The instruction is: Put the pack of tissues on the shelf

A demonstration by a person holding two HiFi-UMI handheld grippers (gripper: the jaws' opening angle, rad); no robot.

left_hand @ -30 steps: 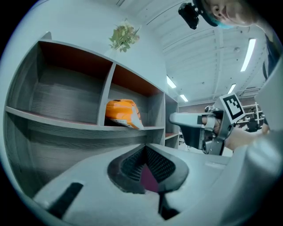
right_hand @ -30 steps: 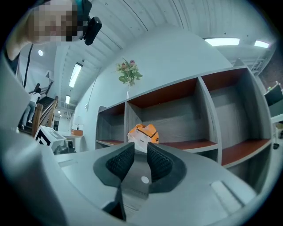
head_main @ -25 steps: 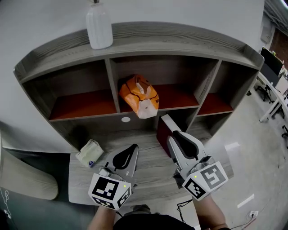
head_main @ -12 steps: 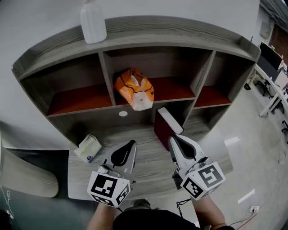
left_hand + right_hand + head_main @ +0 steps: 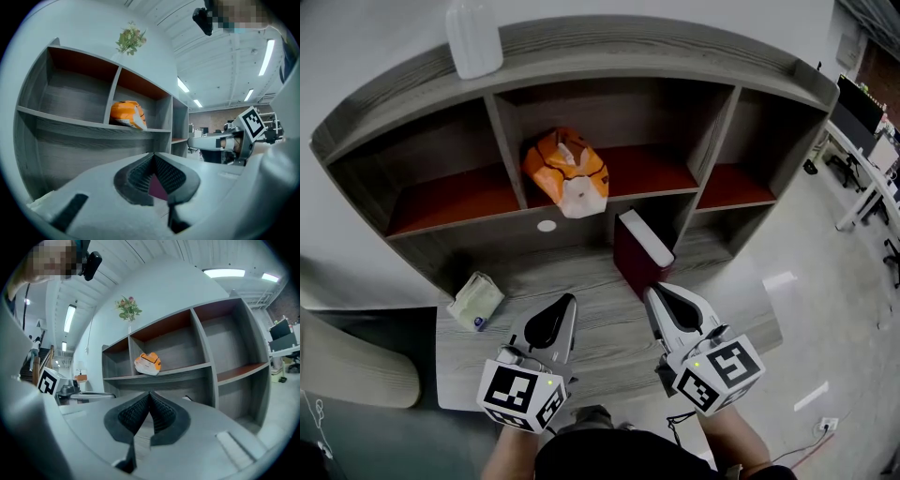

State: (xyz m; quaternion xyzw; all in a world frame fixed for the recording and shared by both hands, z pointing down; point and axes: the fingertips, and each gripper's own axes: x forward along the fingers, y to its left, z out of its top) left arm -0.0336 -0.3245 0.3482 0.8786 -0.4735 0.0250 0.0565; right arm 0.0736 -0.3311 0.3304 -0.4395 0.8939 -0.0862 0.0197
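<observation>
Grey surface point(image 5: 609, 323) fronts a shelf point(image 5: 628, 199); tissue pack point(image 5: 564, 169) lies in its middle bay, straight beyond left tool point(image 5: 569, 300), up-left of right tool point(image 5: 649, 291); both are closed, empty.

The shelf point(image 5: 628, 45) is grey wood grain with red-brown compartment floors. The pack of tissues point(image 5: 565, 172) in the shelf's middle compartment is orange and white. Below that compartment, the book point(image 5: 630, 262) is dark red with white page edges.

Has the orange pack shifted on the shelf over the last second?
No. The orange pack lies in the middle bay against the left divider, overhanging the shelf edge just as before; only the camera has moved.
</observation>
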